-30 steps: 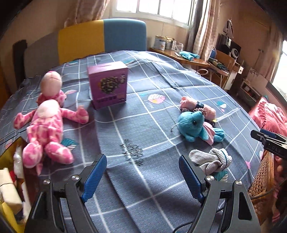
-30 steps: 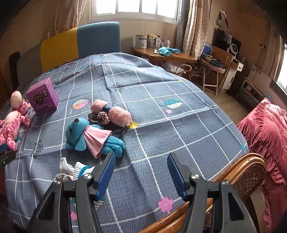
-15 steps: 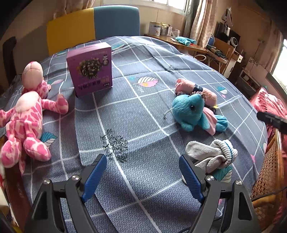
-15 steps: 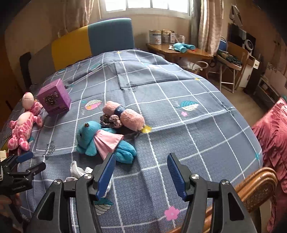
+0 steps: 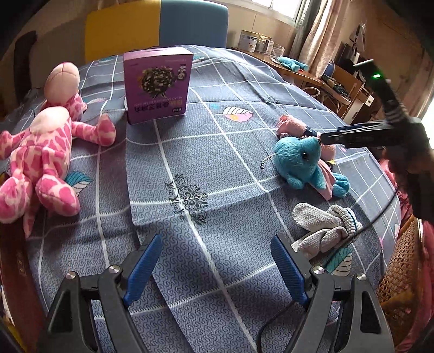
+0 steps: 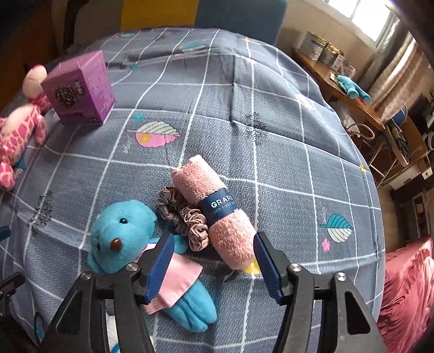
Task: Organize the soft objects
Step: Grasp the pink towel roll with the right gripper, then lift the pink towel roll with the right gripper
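Yellow-and-blue headboard (image 5: 156, 25), wooden desk (image 6: 339, 89) by the curtained window (image 5: 317, 30) — daylit (tins on top) — rattan chair (image 5: 401, 268).

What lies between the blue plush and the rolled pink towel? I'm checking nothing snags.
Two satin scrunchies lie between the blue plush and the rolled pink towel, touching the towel; the right wrist view shows this.

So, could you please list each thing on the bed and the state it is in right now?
Left hand-held gripper: open, empty.
Right hand-held gripper: open, empty, above the towel.
Pink towel: rolled, banded.
Blue plush: lying down.
Scrunchie: touching the towel.
Purple box: upright, closed.
Pink plush: lying down.
Socks: bundled.
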Demonstrator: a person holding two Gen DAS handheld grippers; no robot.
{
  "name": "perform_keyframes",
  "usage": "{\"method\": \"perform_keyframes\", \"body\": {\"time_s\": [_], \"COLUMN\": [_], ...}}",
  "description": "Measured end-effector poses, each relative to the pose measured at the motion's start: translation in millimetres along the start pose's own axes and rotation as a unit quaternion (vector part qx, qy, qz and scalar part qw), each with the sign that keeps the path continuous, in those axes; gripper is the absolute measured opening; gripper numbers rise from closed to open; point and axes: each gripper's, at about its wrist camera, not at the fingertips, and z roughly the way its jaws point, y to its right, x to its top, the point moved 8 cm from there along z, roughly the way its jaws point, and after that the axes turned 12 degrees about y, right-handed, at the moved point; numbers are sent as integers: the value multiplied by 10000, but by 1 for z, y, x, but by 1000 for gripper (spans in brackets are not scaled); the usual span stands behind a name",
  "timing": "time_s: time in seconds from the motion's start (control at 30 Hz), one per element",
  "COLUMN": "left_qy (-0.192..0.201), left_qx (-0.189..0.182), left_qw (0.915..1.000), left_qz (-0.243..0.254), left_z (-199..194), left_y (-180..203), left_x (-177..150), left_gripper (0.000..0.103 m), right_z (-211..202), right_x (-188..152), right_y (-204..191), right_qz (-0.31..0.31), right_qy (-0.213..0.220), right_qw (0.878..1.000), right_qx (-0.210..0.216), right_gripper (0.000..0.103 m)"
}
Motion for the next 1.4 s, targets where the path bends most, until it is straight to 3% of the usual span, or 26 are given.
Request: {"method": "perform_keyframes", "body": {"time_s": [0.2, 0.23, 0.27, 0.33, 0.57, 0.7, 0.8, 1.0, 1.17, 1.4], "left_qy": [-98, -106, -118, -127, -90, -55, 9, 128, 175, 243], "left_qx": [-13, -8, -7, -4, 68, 143, 228, 411, 575, 689], "left_qw": [9998, 9997, 9997, 9996, 9990, 9984, 9978, 9962, 9945, 9958], "left_qz": [-177, -203, -226, -263, -440, -548, -627, -760, -853, -556], "left_z": [1, 1, 1, 1, -4, -9, -14, -30, -41, -40], "left_y": [-11, -13, -14, -17, -32, -40, -47, -65, -83, -87], "left_x": [-6, -6, -7, -8, -8, -9, -9, -12, -17, -10], "left_gripper": [83, 83, 83, 83, 83, 83, 83, 85, 86, 89], "right_z": [47, 51, 54, 52, 17, -8, -22, -30, -18, -21], "right_x": [5, 6, 7, 12, 48, 66, 67, 33, 9, 11], "right_y": [-4, -3, -1, -1, -9, -50, -97, -196, -218, -188], "right_qz": [-539, -517, -484, -466, -229, -183, -88, -136, 221, 1082], "right_qy": [-381, -414, -438, -311, 367, 549, 524, -117, -348, 290], "right_qw": [9975, 9975, 9975, 9980, 9990, 9966, 9892, 9677, 9583, 9513], "right_qx": [-269, -252, -286, -275, -99, 589, 1363, 2515, 2828, 2873], "right_gripper": [63, 47, 45, 37, 35, 35, 35, 38, 46, 47]}}
